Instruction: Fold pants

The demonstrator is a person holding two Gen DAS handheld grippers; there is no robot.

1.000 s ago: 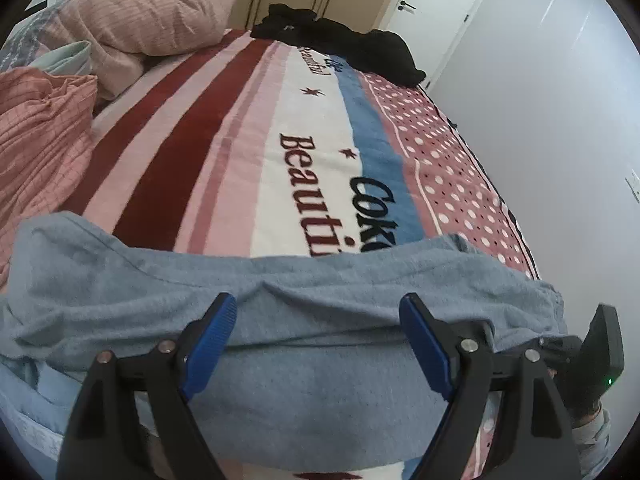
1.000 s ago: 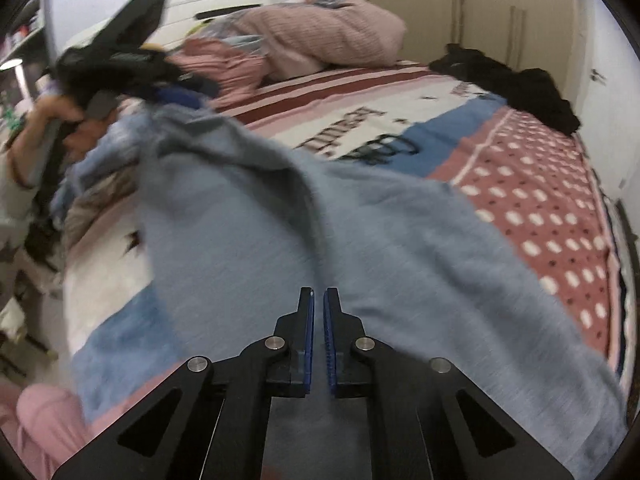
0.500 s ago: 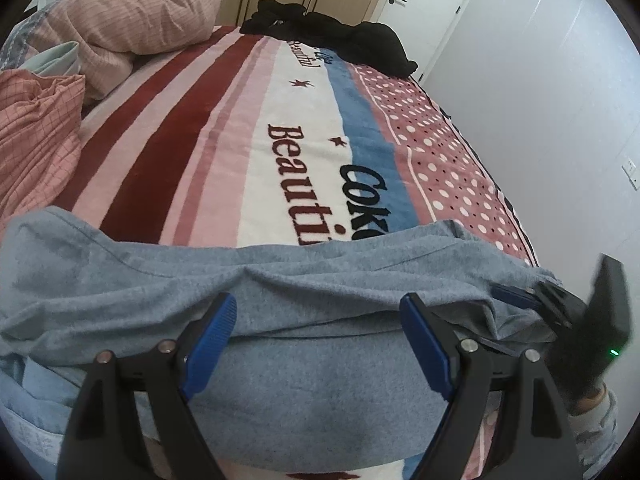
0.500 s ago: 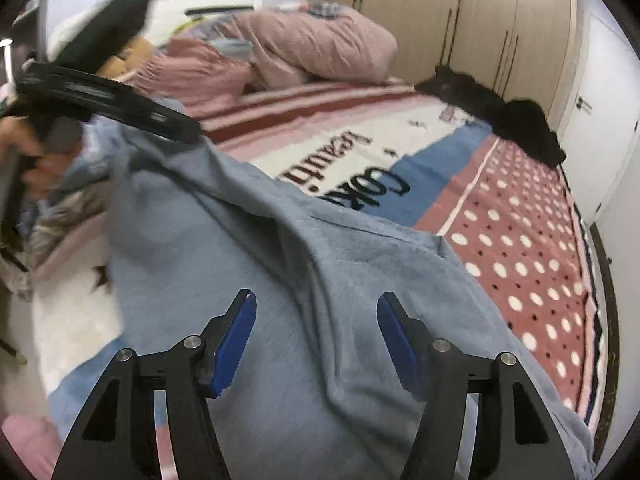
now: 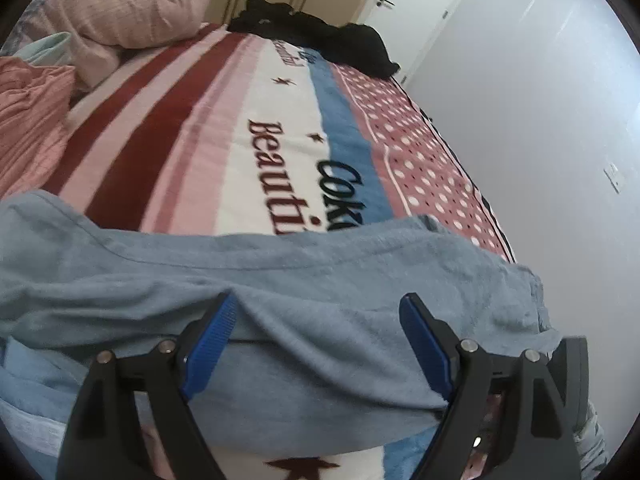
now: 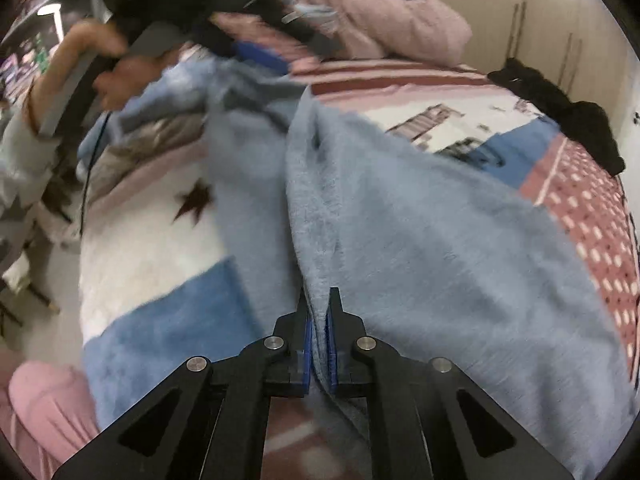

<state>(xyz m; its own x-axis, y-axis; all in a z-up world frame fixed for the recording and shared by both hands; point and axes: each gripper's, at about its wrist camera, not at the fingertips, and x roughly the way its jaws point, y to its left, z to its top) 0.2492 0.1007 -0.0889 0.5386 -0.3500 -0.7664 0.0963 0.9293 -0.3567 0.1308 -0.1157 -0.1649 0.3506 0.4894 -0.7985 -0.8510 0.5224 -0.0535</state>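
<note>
Grey-blue pants [image 5: 320, 280] lie crosswise on the near part of a striped, lettered blanket [image 5: 240, 120]. My left gripper [image 5: 316, 320] stands wide open over them, a ridge of cloth running between its blue pads. In the right wrist view the pants [image 6: 420, 220] stretch away up to the left gripper, where one blue pad [image 6: 260, 55] shows beside a person's hand [image 6: 116, 76]. My right gripper [image 6: 319, 300] is shut on a raised fold of the pants, cloth pinched between its pads. The black housing [image 5: 574, 364] of the right gripper shows at the pants' right end.
A heap of black clothes [image 5: 320, 36] lies at the bed's far end. Pink bedding [image 5: 120, 12] is piled at the far left. A white wall [image 5: 540, 120] runs along the bed's right side, with a door [image 5: 420, 8] beyond. Pink cloth [image 6: 44, 408] sits off the bed's near corner.
My right gripper opened, moved over the pants, then shut on a fold of them. The left gripper stayed open, its view tilting slightly.
</note>
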